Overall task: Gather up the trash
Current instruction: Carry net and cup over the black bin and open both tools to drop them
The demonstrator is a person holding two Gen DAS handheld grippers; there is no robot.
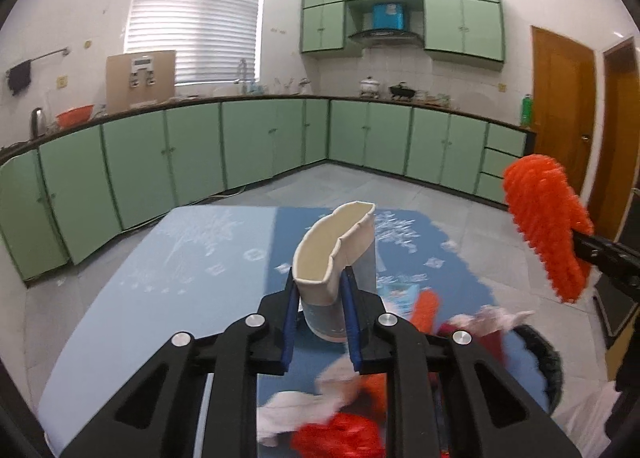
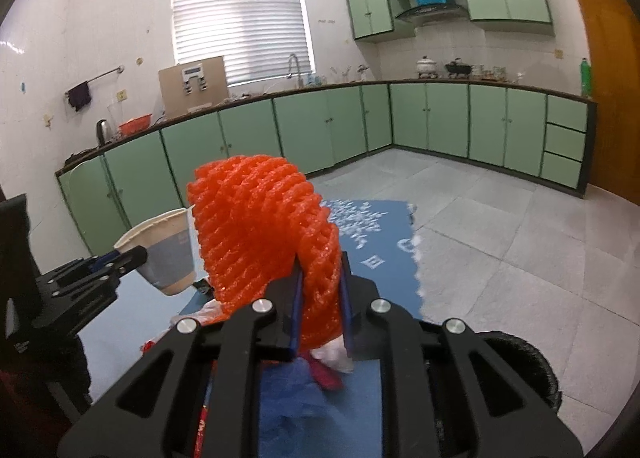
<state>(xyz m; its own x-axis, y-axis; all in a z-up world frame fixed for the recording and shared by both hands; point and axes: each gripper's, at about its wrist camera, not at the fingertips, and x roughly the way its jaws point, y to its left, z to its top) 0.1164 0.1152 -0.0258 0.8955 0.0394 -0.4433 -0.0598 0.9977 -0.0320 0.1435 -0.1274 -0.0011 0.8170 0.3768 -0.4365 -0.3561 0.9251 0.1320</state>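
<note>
Both tongs are closed on pieces of rubbish and held up over a table with a blue cloth (image 1: 224,242), which serves as the landmark for everything below. Left gripper (image 1: 320,322), black with blue pads, has its jaws drawn narrow and pinching the wall of a crushed paper cup (image 1: 336,258); the cup is cream inside with a grey band outside, its rim squashed into a curved slot, and it stands roughly upright in the jaws, lifted clear above the middle of the table. Right gripper (image 2: 320,306), of the same make, has its jaws narrow and clamped on an orange foam net sleeve (image 2: 260,234), a soft mesh tube that rises and folds over above the jaws, also lifted above the table. From the left camera that orange sleeve (image 1: 548,226) appears off to the right of the cup, past the table's right edge as seen; from the right camera the cup (image 2: 168,254) appears to the left of the sleeve, the two held apart and not touching. On the near end of the table, under both grippers, lies a blurred heap of loose trash (image 1: 344,390): white crumpled paper, red and orange scraps, and something blue. A round black bin rim (image 1: 548,362) shows just beside the table's near right corner. Beyond the table's far end run green kitchen cabinets (image 1: 192,150) along the walls.
</note>
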